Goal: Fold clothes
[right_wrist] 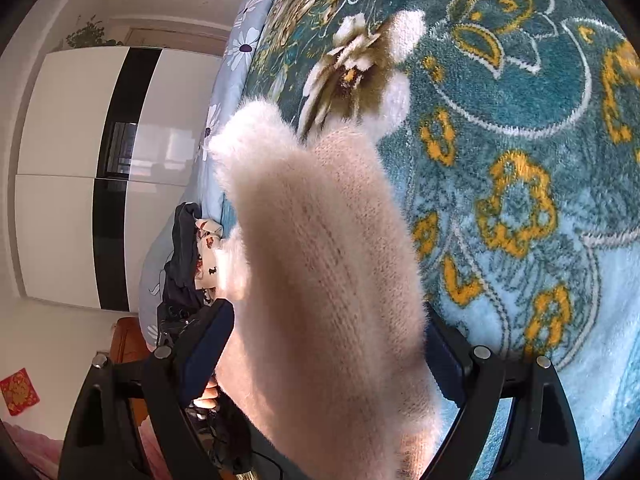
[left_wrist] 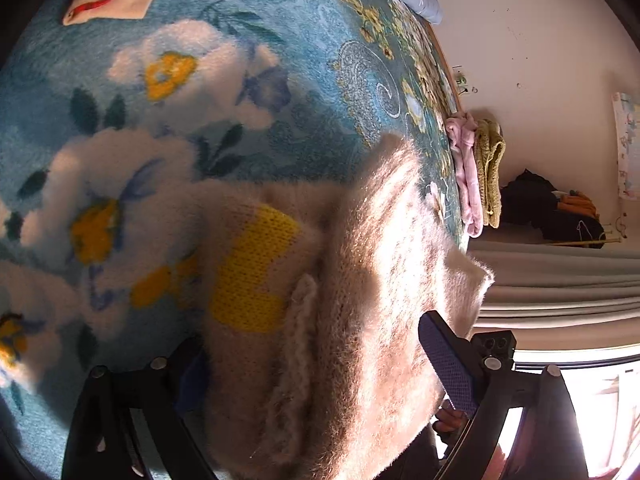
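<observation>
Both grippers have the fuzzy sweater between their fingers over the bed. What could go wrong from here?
1. The fuzzy sweater looks slippery; the left gripper and right gripper appear wide apart around thick folds, so it might slide out.
2. A sleeve end lies near the bed's edge and could drop off.

No legible text, label, brand or number appeared in either view. The pale printed wall hanging [left_wrist: 628, 146] and the small red-and-gold square decoration [right_wrist: 18, 392] carried markings too small and blurred to be read.
</observation>
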### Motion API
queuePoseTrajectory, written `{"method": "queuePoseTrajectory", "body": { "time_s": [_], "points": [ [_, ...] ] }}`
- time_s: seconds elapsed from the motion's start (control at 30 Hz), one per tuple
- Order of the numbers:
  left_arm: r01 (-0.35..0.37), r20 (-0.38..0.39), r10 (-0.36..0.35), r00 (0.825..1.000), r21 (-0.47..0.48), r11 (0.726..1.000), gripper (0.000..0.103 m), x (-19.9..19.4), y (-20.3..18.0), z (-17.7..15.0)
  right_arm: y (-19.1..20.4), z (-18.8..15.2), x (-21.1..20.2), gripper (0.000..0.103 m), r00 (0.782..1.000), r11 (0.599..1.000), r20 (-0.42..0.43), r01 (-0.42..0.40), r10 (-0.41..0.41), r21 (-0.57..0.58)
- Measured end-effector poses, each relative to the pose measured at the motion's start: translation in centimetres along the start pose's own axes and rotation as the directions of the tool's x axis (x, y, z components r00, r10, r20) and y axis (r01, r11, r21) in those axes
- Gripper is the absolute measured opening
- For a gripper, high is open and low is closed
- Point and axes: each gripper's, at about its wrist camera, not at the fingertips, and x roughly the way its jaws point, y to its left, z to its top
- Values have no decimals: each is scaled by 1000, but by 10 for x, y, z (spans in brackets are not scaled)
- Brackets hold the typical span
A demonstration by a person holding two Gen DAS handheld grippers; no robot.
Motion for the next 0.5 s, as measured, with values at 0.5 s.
{"method": "queuePoseTrajectory", "body": {
  "time_s": [0.5],
  "points": [
    [6, 13, -6, 1000, 11, 1000, 102, 4, -9, 0, 1, 4, 8, 80, 999, 999, 8, -31, 31, -19]
  ]
}}
